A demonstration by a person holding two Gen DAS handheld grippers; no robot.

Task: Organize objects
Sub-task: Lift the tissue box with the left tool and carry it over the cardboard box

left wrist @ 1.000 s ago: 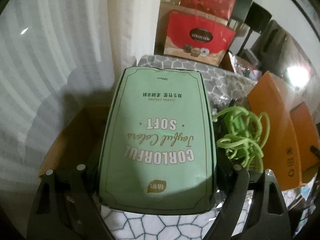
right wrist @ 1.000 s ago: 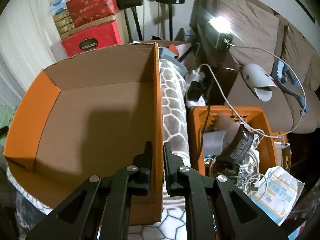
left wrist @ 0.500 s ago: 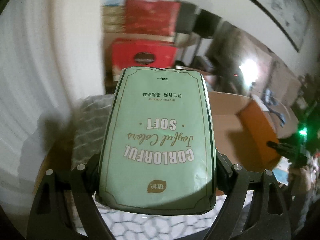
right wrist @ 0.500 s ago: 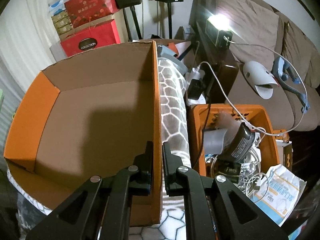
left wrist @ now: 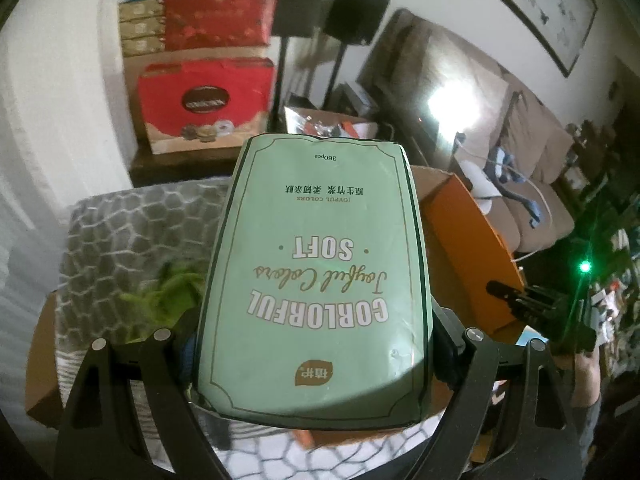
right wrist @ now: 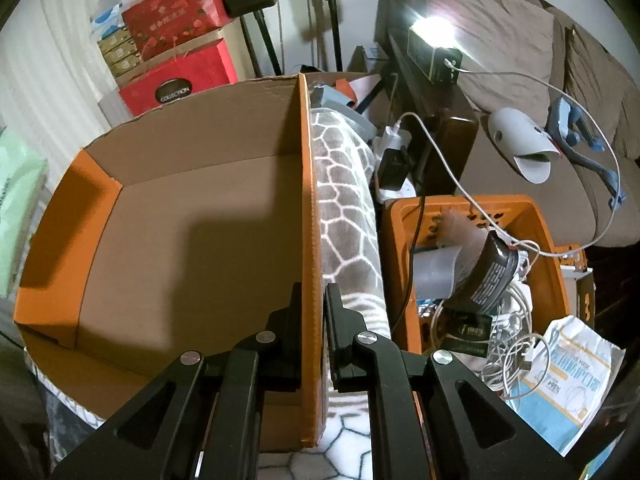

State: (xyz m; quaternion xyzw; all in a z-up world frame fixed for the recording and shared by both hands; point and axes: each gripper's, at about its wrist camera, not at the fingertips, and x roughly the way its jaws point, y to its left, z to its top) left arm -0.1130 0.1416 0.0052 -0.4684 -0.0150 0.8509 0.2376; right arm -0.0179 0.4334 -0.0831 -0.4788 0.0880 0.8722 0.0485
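My left gripper (left wrist: 316,356) is shut on a pale green tissue pack (left wrist: 320,272) printed "SOFT", held wide across its sides above a grey hexagon-patterned blanket (left wrist: 120,232). The pack hides most of the orange cardboard box (left wrist: 464,240) behind it. In the right wrist view my right gripper (right wrist: 312,312) is shut on the right wall of that orange cardboard box (right wrist: 180,240), whose brown inside holds nothing. The tissue pack (right wrist: 16,200) shows at the far left edge there. The right gripper (left wrist: 532,304) also appears at the right of the left wrist view.
A green coiled cord (left wrist: 168,288) lies on the blanket left of the pack. An orange crate (right wrist: 480,272) of cables and a charger stands right of the box, with a white mask packet (right wrist: 568,376) beside it. Red gift boxes (right wrist: 180,52) and a sofa (right wrist: 540,60) stand behind.
My left gripper has carried the tissue pack up and to the right, away from the curtain, bringing the orange box and sofa into view. The right gripper kept still on the box wall.
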